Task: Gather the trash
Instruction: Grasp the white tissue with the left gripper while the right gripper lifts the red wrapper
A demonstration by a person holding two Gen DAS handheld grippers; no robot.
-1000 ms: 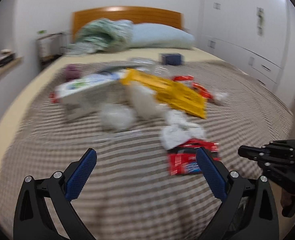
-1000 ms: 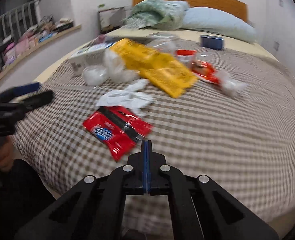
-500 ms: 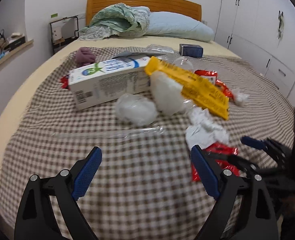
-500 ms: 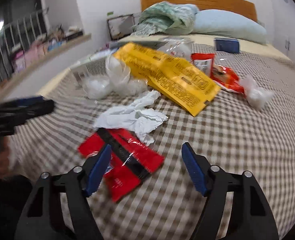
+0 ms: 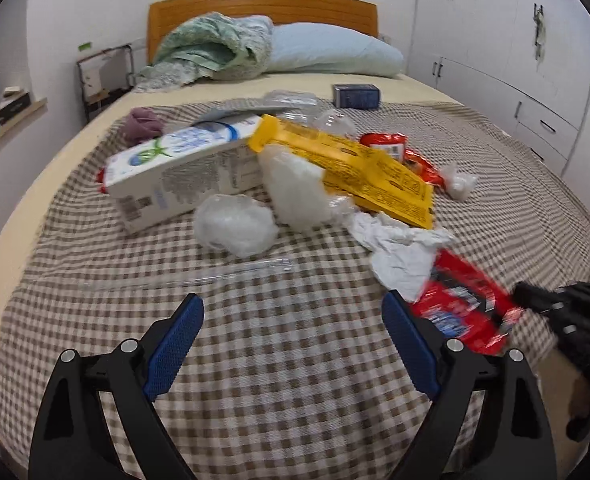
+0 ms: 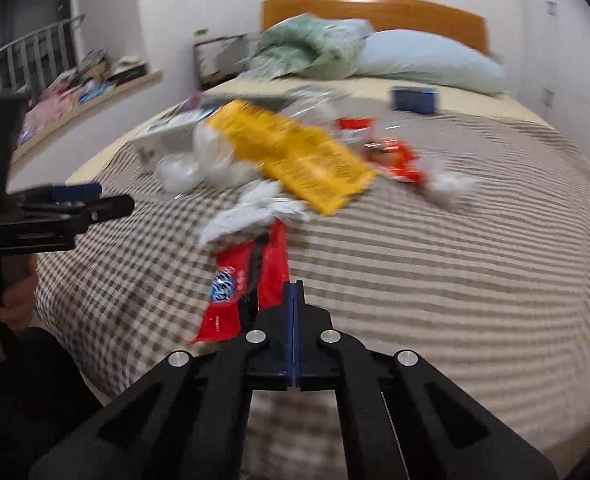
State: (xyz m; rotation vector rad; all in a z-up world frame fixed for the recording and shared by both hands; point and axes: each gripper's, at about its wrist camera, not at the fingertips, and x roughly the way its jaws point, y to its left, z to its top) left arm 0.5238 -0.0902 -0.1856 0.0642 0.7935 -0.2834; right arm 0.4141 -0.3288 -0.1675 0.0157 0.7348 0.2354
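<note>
This is a bedroom in a home. A wide bed (image 5: 35,184) fills most of the room, with a wooden headboard (image 5: 263,6) against the white far wall. At the head end lie a pale blue pillow (image 5: 331,50) and a crumpled green quilt (image 5: 215,48). A brown-and-white checked blanket (image 5: 279,344) covers the foot end up to the bed's near edge. White built-in wardrobes (image 5: 507,40) with drawers run along the wall past the bed's right edge. Beyond its left edge, a wooden shelf (image 6: 95,98) on the wall holds books and small household clutter, and a small bedside stand (image 5: 103,76) sits in the far left corner by the headboard.
</note>
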